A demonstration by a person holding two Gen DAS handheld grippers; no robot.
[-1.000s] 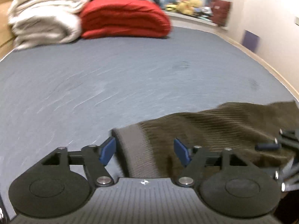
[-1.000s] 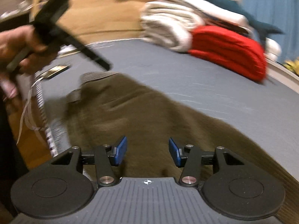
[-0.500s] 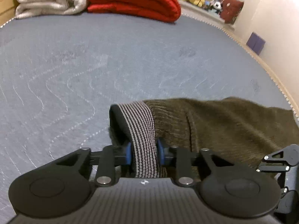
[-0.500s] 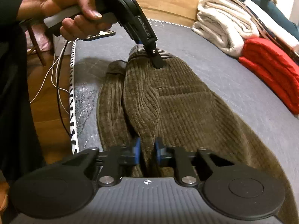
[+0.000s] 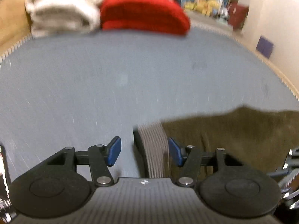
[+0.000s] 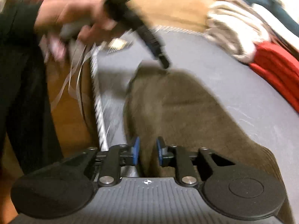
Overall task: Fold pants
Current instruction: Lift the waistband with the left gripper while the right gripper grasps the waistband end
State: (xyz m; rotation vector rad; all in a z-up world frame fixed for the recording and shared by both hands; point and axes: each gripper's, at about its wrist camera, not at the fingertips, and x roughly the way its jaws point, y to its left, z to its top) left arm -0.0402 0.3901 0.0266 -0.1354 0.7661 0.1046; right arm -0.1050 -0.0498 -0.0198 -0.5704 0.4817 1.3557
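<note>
The left gripper [image 5: 143, 152] has just been opening. Half a second ago its blue pads pinched the striped waistband [image 5: 154, 149]; now they stand apart. The waistband is between them, close against the right pad [image 5: 174, 154], while the left pad is clear of it over the bare mattress [image 5: 112, 74]. I judge this a release.

The right gripper [image 6: 147, 151] has also just been opening, but less. Half a second ago its pads squeezed a ridge of cloth; now there is a narrow gap, and a fold of the pants [image 6: 177, 108] rises between them. The picture is blurred, so I cannot tell if the pads press on the cloth or only stand beside it.

In the right view the left gripper's tip [image 6: 163, 60] is just at the far end of the pants, and the person's hand [image 6: 74, 18] holds its handle.

The pants lie on the mattress near its edge, the side toward the person. They look narrower than one second ago, so I think the lengthwise fold is now laid. The next fold across the length is probably not yet done.

Farther away, a red blanket [image 5: 143, 13] and white blankets [image 5: 63, 11] are at the head of the bed, well apart from the pants.
</note>
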